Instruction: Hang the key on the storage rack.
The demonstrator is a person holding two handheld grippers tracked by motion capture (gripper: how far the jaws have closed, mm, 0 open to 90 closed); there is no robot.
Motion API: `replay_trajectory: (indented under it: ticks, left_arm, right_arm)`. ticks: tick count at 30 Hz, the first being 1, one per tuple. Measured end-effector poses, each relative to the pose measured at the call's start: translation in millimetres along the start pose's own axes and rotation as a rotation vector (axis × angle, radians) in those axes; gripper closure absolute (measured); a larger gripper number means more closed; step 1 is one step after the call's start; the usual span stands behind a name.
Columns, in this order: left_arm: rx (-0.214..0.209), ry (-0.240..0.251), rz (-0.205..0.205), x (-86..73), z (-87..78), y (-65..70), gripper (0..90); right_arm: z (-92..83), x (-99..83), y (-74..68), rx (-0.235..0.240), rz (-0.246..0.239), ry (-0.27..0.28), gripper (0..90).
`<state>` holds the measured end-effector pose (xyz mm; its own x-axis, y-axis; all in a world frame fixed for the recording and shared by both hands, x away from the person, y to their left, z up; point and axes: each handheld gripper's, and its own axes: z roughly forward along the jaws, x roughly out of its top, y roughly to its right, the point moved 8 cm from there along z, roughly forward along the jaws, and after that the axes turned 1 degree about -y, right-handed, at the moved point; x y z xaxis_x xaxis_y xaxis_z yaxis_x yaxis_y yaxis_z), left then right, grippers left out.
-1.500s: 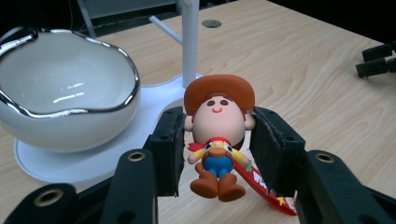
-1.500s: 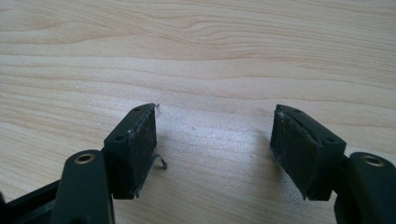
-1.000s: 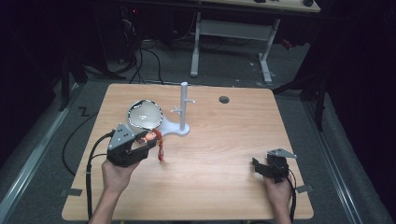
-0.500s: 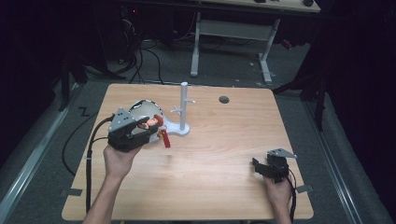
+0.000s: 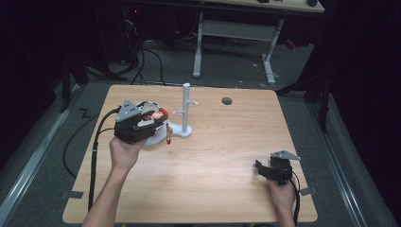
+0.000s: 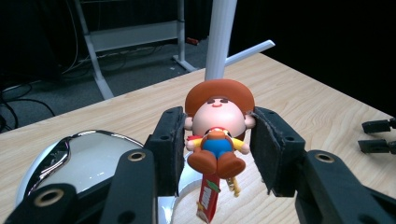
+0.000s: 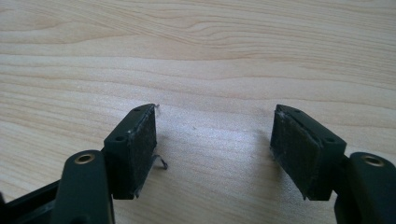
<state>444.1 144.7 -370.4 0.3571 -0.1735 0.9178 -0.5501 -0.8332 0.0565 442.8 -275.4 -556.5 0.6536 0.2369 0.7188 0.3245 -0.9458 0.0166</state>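
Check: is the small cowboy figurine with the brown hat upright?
Upright: cowboy figurine shows hat on top, feet below, clamped between the left gripper pads.

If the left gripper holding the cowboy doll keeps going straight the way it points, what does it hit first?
Probably the white plastic peg stand. In the left gripper view its post rises directly behind the orange-hatted cowboy doll clamped in the left gripper, so the doll would likely meet it first, though depth is hard to judge.

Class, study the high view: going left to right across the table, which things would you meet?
Left gripper holding the cowboy figure → white peg stand → dark round hole → right gripper.
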Motion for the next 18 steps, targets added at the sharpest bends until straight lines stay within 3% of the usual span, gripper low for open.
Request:
replay_trajectory:
  ticks: [18]
  left_arm:
    - [0.008, -0.007, 0.004, 12.9, 20.7, -0.3, 55.5]
  right_arm:
    - [0.0, 0.0, -0.1, 0.001, -0.001, 0.0, 31.9]
